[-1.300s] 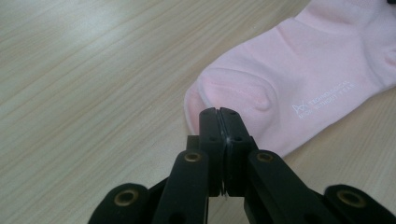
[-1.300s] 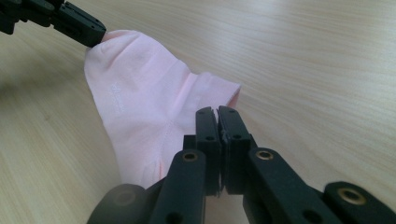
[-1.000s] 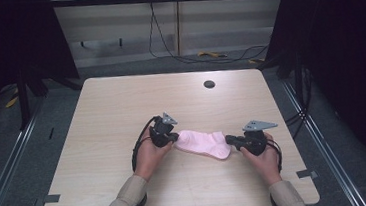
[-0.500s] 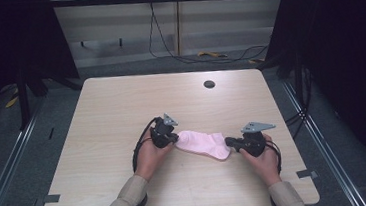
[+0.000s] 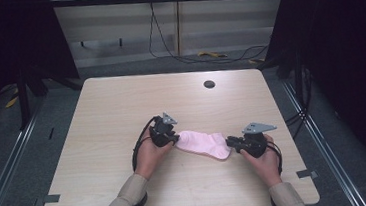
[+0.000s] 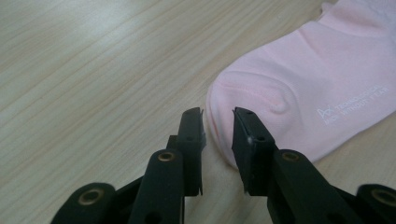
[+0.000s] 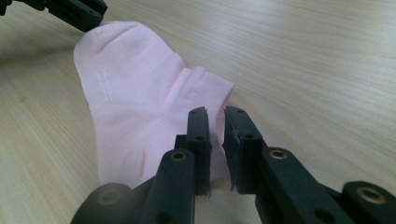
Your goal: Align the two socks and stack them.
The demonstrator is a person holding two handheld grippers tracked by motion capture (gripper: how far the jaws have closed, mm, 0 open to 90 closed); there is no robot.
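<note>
Looking down, we see one desk (image 5: pixel 121 108) whose near edge is cut off by the frame. One pink sock (image 5: pixel 203 144) lies flat near the middle of its near edge, the small white print unreadable. Two claws flank it: our left gripper (image 6: pixel 218 122) and right gripper (image 7: pixel 215 122) have just been opening narrowly, sock edges between the loosened jaws.

Bare bench (image 5: pixel 121 108) lies open on every side of the sock (image 5: pixel 204 143). A small dark disc (image 5: pixel 209 84) sits well apart, near the far edge.
</note>
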